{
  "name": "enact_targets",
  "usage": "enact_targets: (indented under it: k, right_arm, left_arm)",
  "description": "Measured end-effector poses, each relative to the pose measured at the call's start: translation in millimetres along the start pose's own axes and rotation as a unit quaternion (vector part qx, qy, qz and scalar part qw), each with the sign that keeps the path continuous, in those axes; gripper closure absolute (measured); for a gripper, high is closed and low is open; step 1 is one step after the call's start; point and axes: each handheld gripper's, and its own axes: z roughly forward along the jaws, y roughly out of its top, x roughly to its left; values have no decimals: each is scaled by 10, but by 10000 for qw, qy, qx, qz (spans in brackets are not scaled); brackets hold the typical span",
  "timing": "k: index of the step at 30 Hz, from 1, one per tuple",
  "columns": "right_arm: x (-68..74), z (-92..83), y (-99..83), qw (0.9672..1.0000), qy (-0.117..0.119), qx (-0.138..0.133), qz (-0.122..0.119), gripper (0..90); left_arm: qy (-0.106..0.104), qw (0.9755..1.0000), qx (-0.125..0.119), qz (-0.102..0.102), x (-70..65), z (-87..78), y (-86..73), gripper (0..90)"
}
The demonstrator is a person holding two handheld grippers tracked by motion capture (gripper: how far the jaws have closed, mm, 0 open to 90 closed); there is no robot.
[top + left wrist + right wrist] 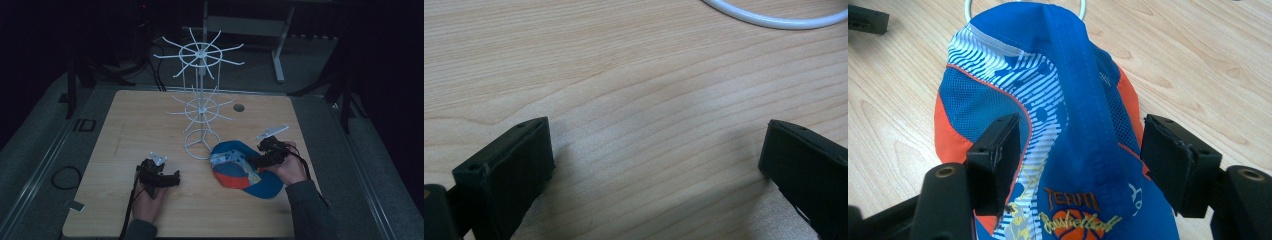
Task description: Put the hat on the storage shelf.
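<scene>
A blue and orange cap (240, 170) with white stripes lies on the wooden table (140, 125), just right of the white wire stand's base ring (200, 145). My right gripper (257, 161) sits at the cap's right side. In the right gripper view it is open (1080, 135), its jaws standing on either side of the cap's raised blue ridge (1068, 100) without pinching it. My left gripper (172, 177) rests at the front left. It is open (659, 130) over bare wood with nothing between its jaws.
The white stand (201, 107) rises mid-table with two tiers of spoke hooks; its base ring (774, 20) curves just beyond the left jaws. A small dark hole (238, 107) marks the table's far side. Dark floor surrounds the table.
</scene>
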Motion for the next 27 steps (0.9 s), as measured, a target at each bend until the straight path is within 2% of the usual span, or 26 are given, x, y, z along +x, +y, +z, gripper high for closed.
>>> enact_targets:
  k: [19, 27]
  right_arm:
    - [12, 124, 138, 9999, 34, 75, -84, 270]
    - [25, 226, 200, 9994, 52, 267, -204, 233]
  left_arm:
    - [2, 10000, -20, -23, -3, 3, 0, 14]
    - [-4, 10000, -10, -22, -3, 2, 0, 14]
